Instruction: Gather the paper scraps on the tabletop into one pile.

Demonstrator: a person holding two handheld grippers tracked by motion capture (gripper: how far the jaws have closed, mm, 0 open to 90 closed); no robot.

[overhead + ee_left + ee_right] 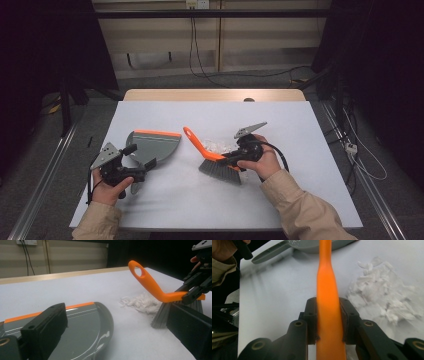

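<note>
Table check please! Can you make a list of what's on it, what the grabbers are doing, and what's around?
Surface: white table, wooden strip along the far edge.
Job's things: brush with orange handle, bristles on the table; grey dustpan with orange lip; heap of white scraps beside the bristles.
Clutter: nothing seen.
Grippers: right gripper shut on the brush handle; left gripper open, jaws at the dustpan.
Cables: black cable behind the right gripper; wires on the floor.
Surroundings: wall sockets, grey floor, dark frames.

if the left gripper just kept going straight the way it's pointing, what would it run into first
Probably the grey dustpan: in the left gripper view, the left gripper has its open jaws over the pan's rim. Beyond lie the white scraps and the brush, though depth is hard to judge.
</note>
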